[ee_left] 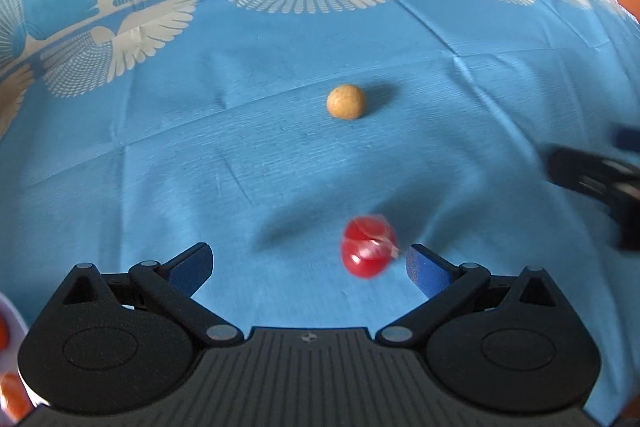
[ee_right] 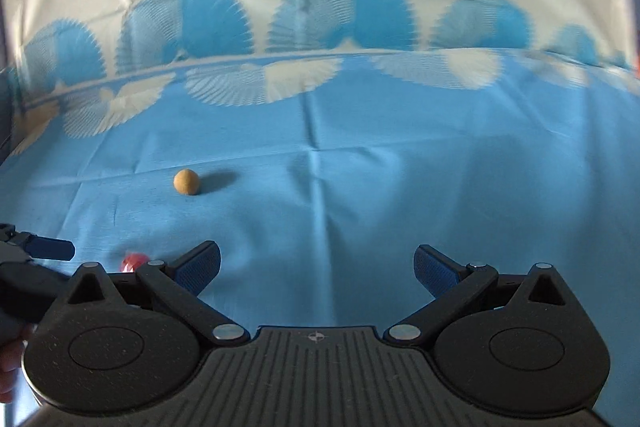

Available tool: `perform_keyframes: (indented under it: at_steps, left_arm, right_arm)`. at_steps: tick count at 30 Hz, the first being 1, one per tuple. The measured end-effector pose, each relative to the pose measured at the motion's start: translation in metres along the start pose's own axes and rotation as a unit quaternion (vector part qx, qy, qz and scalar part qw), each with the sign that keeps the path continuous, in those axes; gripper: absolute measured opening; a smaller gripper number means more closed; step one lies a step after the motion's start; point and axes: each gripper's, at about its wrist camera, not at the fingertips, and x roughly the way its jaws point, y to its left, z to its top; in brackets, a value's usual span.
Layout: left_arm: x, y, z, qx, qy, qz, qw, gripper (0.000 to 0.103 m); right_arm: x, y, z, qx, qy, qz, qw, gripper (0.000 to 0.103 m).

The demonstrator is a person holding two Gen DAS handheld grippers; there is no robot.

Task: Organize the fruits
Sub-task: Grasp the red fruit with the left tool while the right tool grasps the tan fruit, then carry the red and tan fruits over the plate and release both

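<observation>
Fruits lie on a blue patterned cloth [ee_left: 280, 167]: a blurred red fruit [ee_left: 369, 246] sits just ahead of the left gripper [ee_left: 309, 259], close to its right finger, untouched. A round tan fruit [ee_left: 346, 101] rests farther out, well apart. The left gripper's jaws are spread wide, holding nothing. The right gripper [ee_right: 317, 263] likewise stands wide apart and empty.
</observation>
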Motion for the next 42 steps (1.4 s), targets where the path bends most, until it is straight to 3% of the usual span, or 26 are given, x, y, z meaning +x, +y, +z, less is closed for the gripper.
perform_keyframes:
  at_steps: [2, 4, 8, 11, 12, 13, 14, 15, 16, 19, 21, 24, 29, 33, 36, 42]
  left_arm:
    - [0.007, 0.009, 0.0, -0.001, -0.004, -0.009, 0.9999, 0.103]
    - [0.01, 0.019, -0.001, -0.008, -0.006, -0.025, 0.9996, 0.103]
    - [0.009, 0.026, -0.003, 0.0, -0.017, -0.033, 0.9993, 0.103]
    - [0.006, 0.024, -0.005, 0.01, -0.028, -0.035, 0.999, 0.1]
    - [0.005, 0.023, -0.006, 0.009, -0.032, -0.04, 0.9987, 0.092]
    - [0.002, 0.023, -0.006, 0.01, -0.04, -0.044, 0.9982, 0.086]
    - [-0.002, 0.02, -0.006, 0.017, -0.048, -0.049, 0.9975, 0.064]
    - [-0.006, 0.016, -0.005, 0.032, -0.051, -0.059, 0.9965, 0.037]
    - [-0.01, 0.011, -0.004, 0.045, -0.05, -0.064, 0.9957, 0.032]
    - [-0.015, 0.008, -0.002, 0.037, -0.034, -0.073, 0.9961, 0.032]
    - [-0.025, 0.015, -0.002, 0.018, -0.034, -0.067, 0.997, 0.032]
    - [-0.052, 0.025, 0.0, 0.007, -0.042, -0.047, 0.998, 0.032]
    - [-0.118, 0.051, -0.006, -0.01, -0.05, -0.027, 0.9983, 0.032]
    - [-0.175, 0.074, -0.018, -0.03, -0.05, 0.013, 0.9982, 0.032]
    - [-0.209, 0.095, -0.034, -0.05, -0.033, 0.046, 0.9971, 0.032]
    - [-0.27, 0.141, -0.086, -0.102, -0.012, 0.069, 0.9923, 0.032]
  right_arm:
    - [0.042, -0.001, 0.012, -0.038, 0.011, 0.049, 0.998, 0.102]
    - [0.075, 0.009, 0.022, -0.088, 0.013, 0.068, 0.994, 0.102]
    - [0.099, 0.049, 0.029, -0.2, -0.023, 0.14, 0.969, 0.101]
    - [0.11, 0.077, 0.028, -0.253, -0.037, 0.147, 0.955, 0.1]
    - [0.113, 0.079, 0.027, -0.254, -0.044, 0.151, 0.954, 0.099]
    - [0.115, 0.077, 0.029, -0.245, -0.043, 0.163, 0.955, 0.091]
    - [0.115, 0.073, 0.03, -0.234, -0.038, 0.181, 0.954, 0.085]
    - [0.113, 0.07, 0.031, -0.226, -0.045, 0.18, 0.956, 0.06]
    - [0.111, 0.067, 0.033, -0.217, -0.047, 0.178, 0.959, 0.028]
    - [0.106, 0.043, 0.041, -0.114, -0.027, 0.174, 0.978, 0.028]
    - [0.098, 0.028, 0.04, -0.074, -0.024, 0.137, 0.987, 0.028]
    - [0.074, 0.007, 0.034, -0.028, -0.034, 0.087, 0.995, 0.028]
    - [0.005, 0.002, 0.027, 0.014, -0.065, 0.053, 0.996, 0.028]
    - [-0.065, 0.022, 0.024, 0.029, -0.104, 0.064, 0.992, 0.028]
    - [-0.116, 0.058, 0.018, 0.006, -0.122, 0.074, 0.99, 0.028]
    - [-0.192, 0.133, -0.011, -0.014, -0.101, 0.136, 0.985, 0.028]
